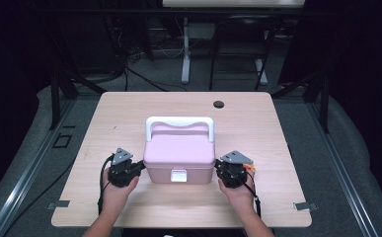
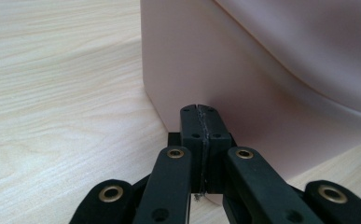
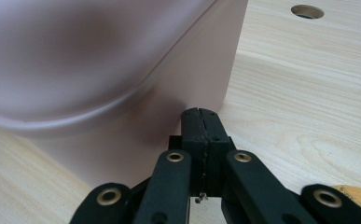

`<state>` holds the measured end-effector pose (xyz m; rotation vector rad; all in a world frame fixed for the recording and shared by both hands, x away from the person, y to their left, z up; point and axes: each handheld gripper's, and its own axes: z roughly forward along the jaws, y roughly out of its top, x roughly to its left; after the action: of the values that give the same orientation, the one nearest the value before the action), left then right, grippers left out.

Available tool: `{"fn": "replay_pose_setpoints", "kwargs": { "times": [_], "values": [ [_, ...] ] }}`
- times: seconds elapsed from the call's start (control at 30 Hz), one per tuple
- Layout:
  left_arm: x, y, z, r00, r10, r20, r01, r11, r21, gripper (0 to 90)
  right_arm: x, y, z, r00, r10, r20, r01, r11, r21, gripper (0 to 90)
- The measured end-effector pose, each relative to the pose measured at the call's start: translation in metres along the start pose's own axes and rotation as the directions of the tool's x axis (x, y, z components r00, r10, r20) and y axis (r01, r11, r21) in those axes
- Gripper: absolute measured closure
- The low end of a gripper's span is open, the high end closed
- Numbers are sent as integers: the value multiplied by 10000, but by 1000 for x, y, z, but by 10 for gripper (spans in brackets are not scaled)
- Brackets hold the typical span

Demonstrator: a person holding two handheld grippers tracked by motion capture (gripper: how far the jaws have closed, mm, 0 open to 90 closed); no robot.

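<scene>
I have the pink box [image 1: 179,155] mid-table squarely between my tongs, left gripper [image 1: 138,169] and right gripper [image 1: 220,169] both clenched empty, tips pressed against its opposite short sides, equally near.

Closed jaws against pink box [image 2: 271,79]

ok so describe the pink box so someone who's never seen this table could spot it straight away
On the light wooden table, look near the front edge, midway between the left gripper and the right gripper, both shut with their tips against its sides. There stands the pink lidded box, the table's one large thing, marked by a white carry handle and a white front latch.
</scene>
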<state>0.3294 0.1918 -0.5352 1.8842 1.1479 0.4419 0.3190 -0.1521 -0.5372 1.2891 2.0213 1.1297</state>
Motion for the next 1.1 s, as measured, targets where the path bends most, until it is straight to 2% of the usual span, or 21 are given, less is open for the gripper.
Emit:
{"fn": "replay_pose_setpoints", "kwargs": {
  "times": [0.17, 0.27, 0.33, 0.47, 0.6, 0.7, 0.77, 0.9, 1.03, 1.1],
  "values": [
    [-4, -2, -6, 9997, 222, 63, -224, 9995, 239, 900, 2, -2, -6, 9999, -126, -104, 128, 9998, 129, 900],
    [-8, -1, -8, 9993, 373, -90, -370, 9987, 363, 900, 4, -4, -10, 9994, -322, -81, 324, 9992, 238, 900],
    [-10, -2, -12, 9993, 375, 40, -377, 9982, 467, 900, 6, -4, -13, 9993, -364, -58, 365, 9989, 306, 900],
    [-14, -5, -17, 9990, 382, 243, -395, 9977, 546, 900, 6, -4, -16, 10000, -70, -38, 72, 9989, 462, 900],
    [-17, -5, -22, 9981, 579, 209, -591, 9964, 613, 900, 5, -5, -18, 10000, -9, -42, 11, 9990, 448, 900],
    [-20, -6, -26, 9968, 663, 436, -686, 9962, 542, 900, 3, -8, -24, 9991, 195, -380, -174, 9983, 563, 900],
    [-22, -8, -28, 9969, 666, 423, -688, 9962, 532, 900, 3, -10, -27, 9986, 368, -393, -342, 9973, 650, 900],
    [-25, -11, -32, 9961, 680, 558, -715, 9955, 629, 900, 6, -12, -34, 9989, 188, -421, -153, 9965, 823, 900],
    [-29, -13, -37, 9945, 792, 684, -841, 9938, 722, 900, 6, -16, -40, 9979, 280, -587, -230, 9962, 844, 900],
    [-30, -15, -41, 9913, 990, 866, -1061, 9910, 816, 900, 7, -16, -44, 9974, 404, -600, -344, 9946, 978, 900]
  ]
}}
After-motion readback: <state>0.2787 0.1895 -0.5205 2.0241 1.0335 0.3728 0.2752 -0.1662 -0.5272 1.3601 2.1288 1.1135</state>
